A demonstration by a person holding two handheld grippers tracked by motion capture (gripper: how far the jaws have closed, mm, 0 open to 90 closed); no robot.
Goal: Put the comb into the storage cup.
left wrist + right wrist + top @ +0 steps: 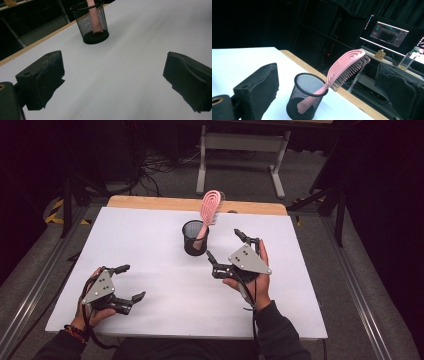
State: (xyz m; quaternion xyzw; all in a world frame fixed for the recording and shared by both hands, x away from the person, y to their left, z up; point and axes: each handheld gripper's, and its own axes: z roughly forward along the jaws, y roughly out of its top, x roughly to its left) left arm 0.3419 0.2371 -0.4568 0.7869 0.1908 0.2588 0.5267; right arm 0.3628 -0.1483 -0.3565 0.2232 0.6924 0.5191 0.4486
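Scene: a white table top (150, 270) carried a black mesh cup (195, 238) at about 12 o'clock from the table's middle, toward the far edge.
Brush: a pink hairbrush (210, 209) stood handle-down in the mesh cup, its head leaning out toward 1 o'clock over the rim.
Brush in the right gripper view: the slotted head (348, 63) tilted up to 2 o'clock, bristles facing down and right; the handle end rested on the cup's floor.
Left gripper: the left gripper (131, 282) lay low at 8 o'clock of the cup, well apart from it, jaws spread wide with nothing between them.
Right gripper: the right gripper (223, 245) sat at 4 o'clock of the cup, near it, jaws parted and empty, framing cup and brush in its own view.
Weight: the brush looked like light moulded plastic, and the cup light too, so a pull at an angle could probably tip the cup.
Stiffness: the handle seemed rigid; the open head and bristles would likely flex and give a poor hold.
Surface: smooth plastic, possibly slippery against the pads.
Where to hold: the neck just above the rim, below the bristles, seemed the best spot, lifted straight up.
Cup in the left gripper view: the cup (93, 23) stood at 11 o'clock, far beyond the jaws.
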